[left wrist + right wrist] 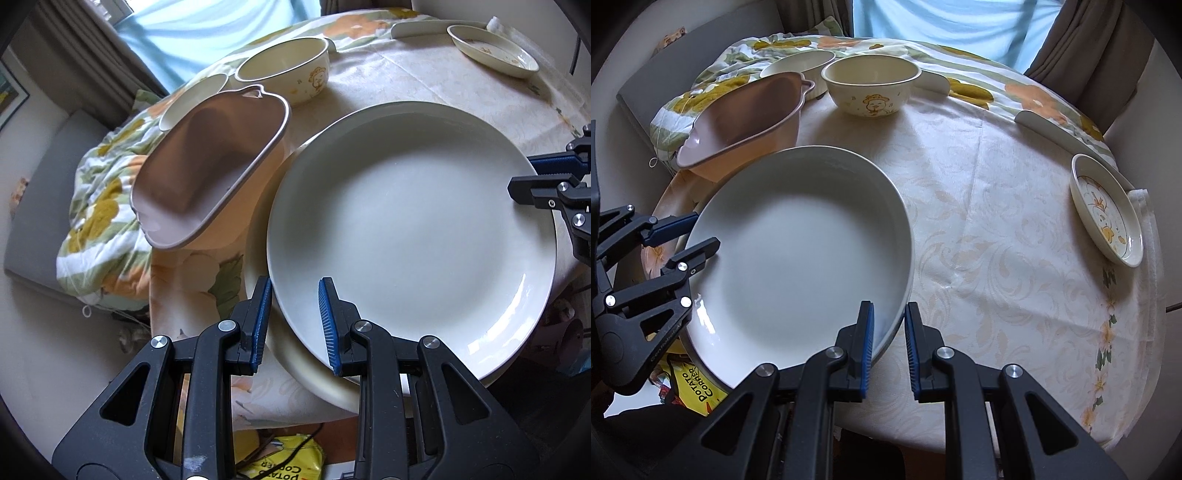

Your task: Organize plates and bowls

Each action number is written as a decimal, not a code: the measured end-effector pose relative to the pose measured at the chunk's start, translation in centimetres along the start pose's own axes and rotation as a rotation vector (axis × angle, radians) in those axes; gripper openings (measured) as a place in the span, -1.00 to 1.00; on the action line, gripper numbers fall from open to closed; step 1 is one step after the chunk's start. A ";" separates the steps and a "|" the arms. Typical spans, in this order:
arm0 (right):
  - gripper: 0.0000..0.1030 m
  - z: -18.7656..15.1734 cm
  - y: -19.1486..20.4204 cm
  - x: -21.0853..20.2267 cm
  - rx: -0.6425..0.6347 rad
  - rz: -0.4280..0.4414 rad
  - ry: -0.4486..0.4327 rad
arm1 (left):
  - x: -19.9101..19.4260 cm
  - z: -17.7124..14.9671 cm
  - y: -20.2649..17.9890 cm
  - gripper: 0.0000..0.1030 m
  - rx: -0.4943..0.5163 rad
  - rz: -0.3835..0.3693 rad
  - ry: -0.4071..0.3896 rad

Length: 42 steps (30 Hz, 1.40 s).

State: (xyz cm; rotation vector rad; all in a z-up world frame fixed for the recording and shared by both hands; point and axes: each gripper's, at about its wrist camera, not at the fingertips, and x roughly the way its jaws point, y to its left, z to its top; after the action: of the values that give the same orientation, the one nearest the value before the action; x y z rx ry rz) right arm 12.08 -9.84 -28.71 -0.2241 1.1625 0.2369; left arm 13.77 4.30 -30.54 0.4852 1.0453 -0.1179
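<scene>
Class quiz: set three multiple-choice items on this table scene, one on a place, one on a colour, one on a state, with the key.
1. The pink dish stands: A left of the white plate; B on it; C far right of it.
2. The cartoon bowl is: A black; B cream; C blue.
3. The right gripper is: A open over the bowl; B out of view; C shut on the white plate's rim.
Key: A, it sits by the plate's left rim; B, its wall is cream; C, its jaws clamp the rim.
</scene>
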 end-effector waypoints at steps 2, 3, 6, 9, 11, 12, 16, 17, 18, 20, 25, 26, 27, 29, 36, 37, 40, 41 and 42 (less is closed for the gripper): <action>-0.71 0.0 0.1 0.0 -0.003 -0.002 0.001 | -0.1 -0.1 0.0 -0.54 -0.002 0.003 -0.001; -0.71 0.0 0.0 0.0 -0.004 -0.001 0.000 | -0.1 -0.2 0.0 -0.54 -0.003 0.005 -0.001; -0.71 0.0 0.0 -0.1 -0.004 0.002 0.000 | -0.3 -0.3 -0.2 -0.54 -0.002 0.018 0.001; -0.70 0.0 0.1 -0.1 -0.008 0.003 0.002 | -0.3 -0.3 -0.1 -0.54 -0.008 0.019 0.008; -0.70 0.0 0.0 -0.1 -0.005 0.010 0.003 | -0.3 -0.1 -0.1 -0.54 -0.013 0.024 0.015; -0.70 0.0 -0.1 -0.2 -0.004 0.015 0.004 | -0.3 -0.2 -0.1 -0.54 -0.016 0.033 0.019; -0.71 0.1 -0.2 -0.2 -0.014 0.038 0.007 | -0.6 -0.5 0.0 -0.54 -0.038 0.035 0.030; -0.71 0.1 -0.2 -0.2 -0.020 0.041 0.008 | -0.6 -0.6 0.0 -0.54 -0.040 0.040 0.031; -0.71 0.1 -0.2 -0.2 -0.025 0.046 0.009 | -0.6 -0.6 -0.1 -0.54 -0.047 0.044 0.033; -0.71 0.0 -0.3 -0.3 -0.031 0.061 0.009 | -0.7 -0.6 0.1 -0.54 -0.063 0.039 0.037; -0.71 0.0 -1.2 -0.7 -0.008 0.102 0.002 | -1.7 -0.1 0.9 -0.54 -0.119 0.019 0.042; -0.71 0.0 -1.5 -1.2 0.003 0.103 -0.007 | -2.4 0.1 1.0 -0.54 -0.130 0.021 0.030; -0.71 0.0 -2.0 -2.0 0.018 0.109 -0.029 | -3.3 0.5 1.1 -0.54 -0.142 0.022 0.012; -0.71 -0.1 -3.4 -3.7 0.048 0.123 -0.066 | -4.9 1.5 1.1 -0.54 -0.161 0.014 -0.022; -0.67 -2.1 -10.3 -9.4 0.175 0.108 -0.186 | -11.8 7.1 -1.5 0.69 -0.183 -0.018 -0.229; -0.41 -2.5 -11.3 -10.0 0.191 0.102 -0.199 | -12.5 7.9 -2.2 0.98 -0.185 -0.018 -0.266; 0.92 -4.0 -14.3 -12.0 0.245 0.095 -0.262 | -14.7 10.0 -4.8 0.99 -0.157 -0.065 -0.350; 0.94 -4.6 -15.4 -12.7 0.258 0.089 -0.285 | -14.9 10.9 -5.7 0.99 -0.143 -0.079 -0.349; 0.94 -5.1 -16.4 -13.2 0.265 0.084 -0.292 | -15.0 11.7 -6.7 0.99 -0.132 -0.098 -0.348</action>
State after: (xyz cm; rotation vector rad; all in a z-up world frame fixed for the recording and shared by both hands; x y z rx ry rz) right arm 7.57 -27.90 -17.63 0.0910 0.9024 0.1803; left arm 13.43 -8.76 -15.14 0.2809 0.7292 -0.2109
